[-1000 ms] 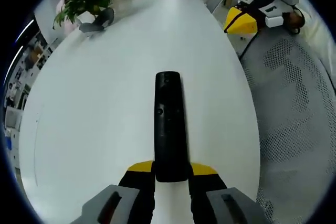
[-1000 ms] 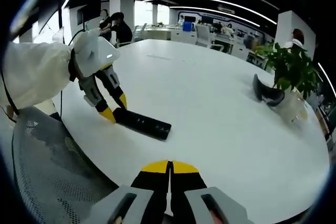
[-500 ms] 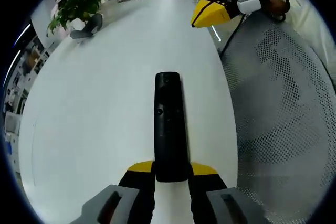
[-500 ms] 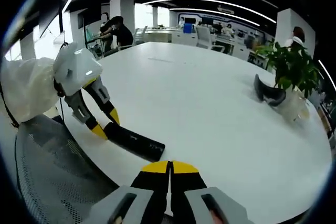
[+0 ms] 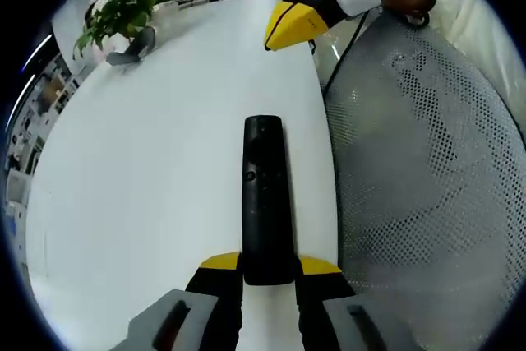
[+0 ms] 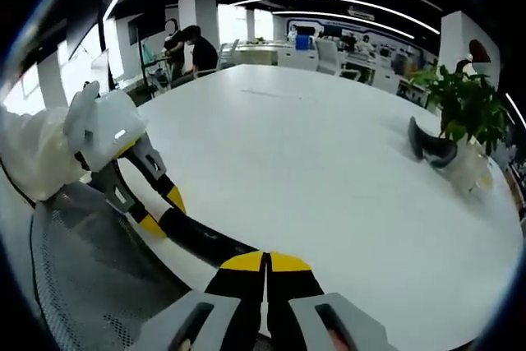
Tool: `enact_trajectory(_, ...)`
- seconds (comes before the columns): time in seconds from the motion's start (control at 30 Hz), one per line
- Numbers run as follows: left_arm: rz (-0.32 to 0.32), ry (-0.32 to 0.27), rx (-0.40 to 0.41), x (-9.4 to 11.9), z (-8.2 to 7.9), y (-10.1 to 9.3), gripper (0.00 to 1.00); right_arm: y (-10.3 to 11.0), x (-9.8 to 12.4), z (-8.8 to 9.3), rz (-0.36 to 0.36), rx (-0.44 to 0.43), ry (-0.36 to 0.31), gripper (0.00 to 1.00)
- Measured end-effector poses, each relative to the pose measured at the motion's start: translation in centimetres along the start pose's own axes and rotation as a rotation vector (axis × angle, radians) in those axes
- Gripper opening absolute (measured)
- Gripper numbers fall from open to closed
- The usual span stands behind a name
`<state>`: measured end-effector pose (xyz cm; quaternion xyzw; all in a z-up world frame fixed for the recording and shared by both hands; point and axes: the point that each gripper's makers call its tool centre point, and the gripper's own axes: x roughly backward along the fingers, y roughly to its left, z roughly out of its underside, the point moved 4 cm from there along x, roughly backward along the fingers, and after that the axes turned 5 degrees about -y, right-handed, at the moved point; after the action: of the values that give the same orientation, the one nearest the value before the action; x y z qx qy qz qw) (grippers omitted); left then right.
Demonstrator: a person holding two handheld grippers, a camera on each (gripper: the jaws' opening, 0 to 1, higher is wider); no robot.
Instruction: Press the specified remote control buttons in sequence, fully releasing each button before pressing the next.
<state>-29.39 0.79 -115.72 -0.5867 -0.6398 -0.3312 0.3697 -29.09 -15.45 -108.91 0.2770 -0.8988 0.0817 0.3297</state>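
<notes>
Left gripper view: the left gripper (image 5: 267, 273) clamps the near end of a long black remote control (image 5: 265, 191), pointing straight ahead over the white counter (image 5: 148, 170) edge. The right gripper (image 6: 266, 267), jaws together, sits just beside its far end.

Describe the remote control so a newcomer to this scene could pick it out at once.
Start at the large white table and go to the edge beside the grey mesh chair. There the left gripper clamps one end of the remote control. It is a long, slim black bar, unlike the leafy potted plant at the far side.
</notes>
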Motion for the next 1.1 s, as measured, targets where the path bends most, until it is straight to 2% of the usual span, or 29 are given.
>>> enact_trajectory(0.17, -0.007, -0.032, 0.015, 0.0, 0.1, -0.8, 0.23, 0.6, -1.2, -0.2, -0.052, -0.008, 0.044, 0.0)
enact_trajectory(0.33, -0.018, -0.052, 0.028, -0.1, 0.0, -1.3, 0.23, 1.0, -2.8, 1.0, -0.101, -0.006, 0.16, 0.0)
enact_trajectory(0.43, -0.025, -0.056, 0.035, -0.1, 0.0, -1.6, 0.23, 0.8, -3.6, 2.3, -0.118, -0.017, 0.259, 0.0)
enact_trajectory(0.53, -0.031, -0.068, 0.047, -0.1, 0.0, -1.8, 0.23, 0.9, -4.1, 3.3, -0.136, -0.055, 0.305, 0.0)
enact_trajectory(0.8, -0.046, -0.132, 0.092, -0.2, 0.1, -2.4, 0.23, 1.2, -4.2, 4.0, -0.15, -0.053, 0.34, 0.0)
enact_trajectory(1.1, -0.061, -0.195, 0.101, -0.4, 0.1, -2.8, 0.24, 1.3, -4.5, 3.8, -0.159, -0.056, 0.329, 0.0)
